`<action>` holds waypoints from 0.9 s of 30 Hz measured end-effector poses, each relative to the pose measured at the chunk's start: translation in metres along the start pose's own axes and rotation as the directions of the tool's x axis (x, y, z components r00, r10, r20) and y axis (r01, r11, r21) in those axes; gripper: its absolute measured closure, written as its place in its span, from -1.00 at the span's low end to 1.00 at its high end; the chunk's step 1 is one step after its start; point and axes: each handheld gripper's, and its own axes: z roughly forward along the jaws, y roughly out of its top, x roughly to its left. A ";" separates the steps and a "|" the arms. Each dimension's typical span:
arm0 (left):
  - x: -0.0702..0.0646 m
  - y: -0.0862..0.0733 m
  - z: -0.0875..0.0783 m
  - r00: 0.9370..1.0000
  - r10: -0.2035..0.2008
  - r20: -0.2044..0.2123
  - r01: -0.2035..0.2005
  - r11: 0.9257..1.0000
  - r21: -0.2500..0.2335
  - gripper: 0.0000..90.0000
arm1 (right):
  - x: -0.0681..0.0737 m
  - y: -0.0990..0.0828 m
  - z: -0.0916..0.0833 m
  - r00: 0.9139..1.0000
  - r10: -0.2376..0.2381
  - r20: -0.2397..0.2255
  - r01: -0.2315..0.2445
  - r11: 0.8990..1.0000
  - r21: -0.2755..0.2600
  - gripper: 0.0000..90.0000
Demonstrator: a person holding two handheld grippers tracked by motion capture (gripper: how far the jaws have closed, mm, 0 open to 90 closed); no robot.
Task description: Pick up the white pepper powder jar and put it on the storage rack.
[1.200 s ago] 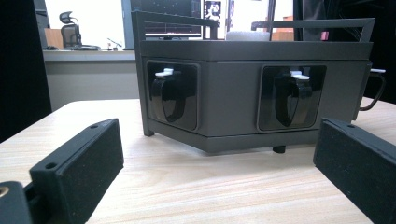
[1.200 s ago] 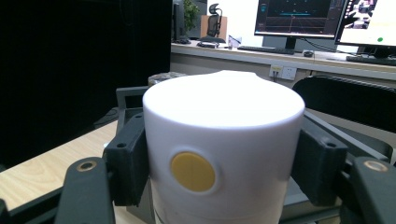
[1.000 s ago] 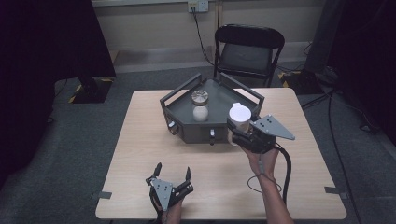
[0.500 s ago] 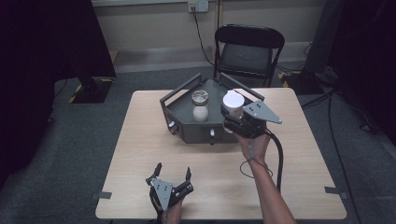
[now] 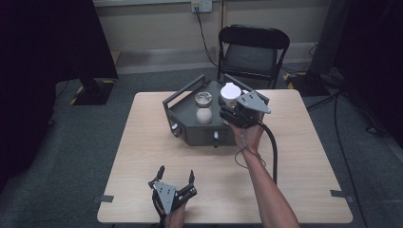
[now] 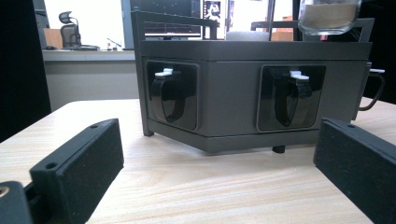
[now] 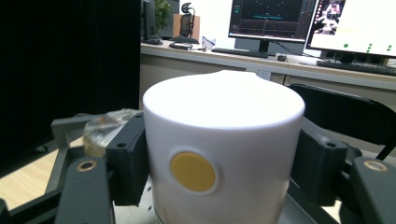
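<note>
a white jar (image 7: 223, 154) is clamped in the right gripper (image 5: 236, 110) above the grey tray (image 5: 185, 118); the left gripper (image 5: 175, 181) is held wide open, near the table's (image 5: 304, 156) near edge.

The right gripper (image 5: 231, 105) holds a white canister (image 5: 230, 93) over the grey tray (image 5: 183, 110), beside a glass jar (image 5: 204, 107); the left gripper (image 5: 176, 176) rests open-jawed near the table (image 5: 294, 156) edge.

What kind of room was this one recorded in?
Probably an office or lab set up for recording: desks with lit monitors and an office chair behind, a folding chair by the wooden table, dark curtains at the sides.
</note>
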 end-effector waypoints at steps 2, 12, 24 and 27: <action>0.000 0.000 0.000 1.000 0.000 0.002 0.000 1.000 -0.001 -0.96 | 0.002 0.000 0.005 1.000 -0.003 0.010 0.003 1.000 0.005 -0.32; 0.000 0.000 0.000 1.000 0.000 0.001 0.000 1.000 -0.001 -0.98 | 0.002 -0.005 0.021 1.000 0.008 0.022 -0.008 1.000 0.027 -0.32; 0.001 0.000 0.000 1.000 0.000 0.003 0.000 1.000 -0.001 -0.98 | 0.001 -0.010 0.026 1.000 0.015 0.021 -0.015 0.999 0.034 -0.32; 0.001 0.000 0.000 1.000 0.000 0.003 0.000 1.000 -0.001 -0.98 | 0.002 -0.010 0.028 1.000 0.012 0.020 -0.013 0.999 0.044 -0.32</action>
